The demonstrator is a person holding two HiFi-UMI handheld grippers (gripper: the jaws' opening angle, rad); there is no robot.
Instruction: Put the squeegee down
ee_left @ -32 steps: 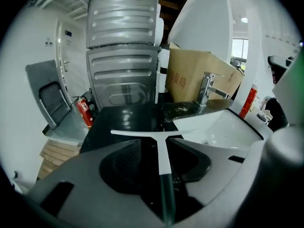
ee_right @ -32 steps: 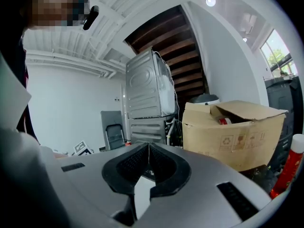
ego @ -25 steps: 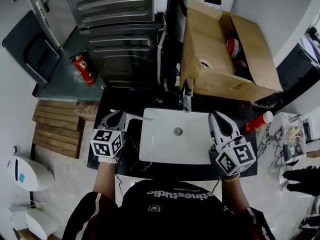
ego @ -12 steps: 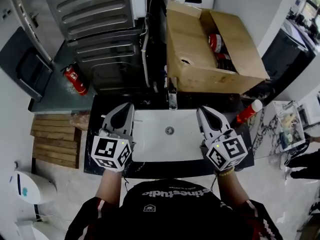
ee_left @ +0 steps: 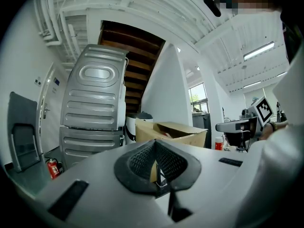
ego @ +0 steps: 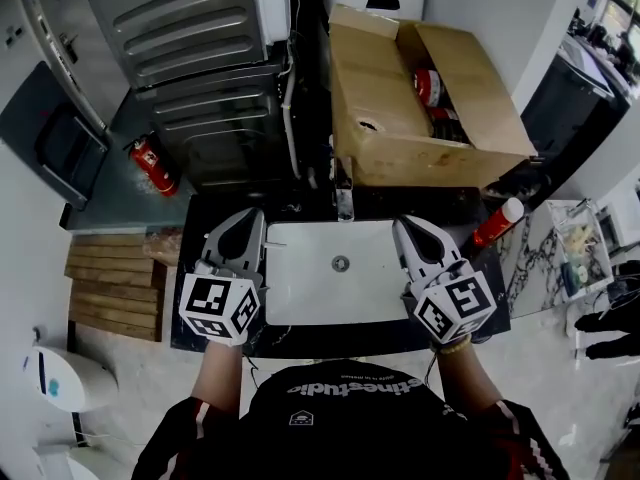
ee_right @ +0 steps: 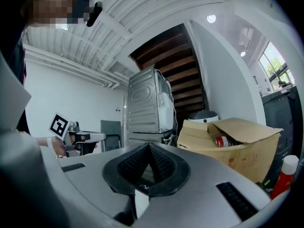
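My left gripper [ego: 250, 215] hangs over the black counter at the left rim of the white sink [ego: 300, 298]. It is shut and empty; in the left gripper view its pads [ee_left: 167, 163] meet with nothing between them. My right gripper [ego: 405, 224] hovers over the sink's right rim. Its jaws also stand shut and empty in the right gripper view [ee_right: 149, 155]. Both point level toward the faucet [ego: 344, 200] and the back wall. I cannot make out the squeegee in any view; the counter below the left gripper is hidden.
An open cardboard box [ego: 400, 138] with a red can stands behind the sink. A red bottle with a white cap [ego: 493, 226] sits at the counter's right. A grey machine [ego: 190, 28], a fire extinguisher [ego: 150, 163] and a wooden pallet [ego: 110, 288] are at the left.
My left gripper has lifted from the counter beside the sink's left rim, where a thin pale strip lay by its tips. The right gripper has hardly moved.
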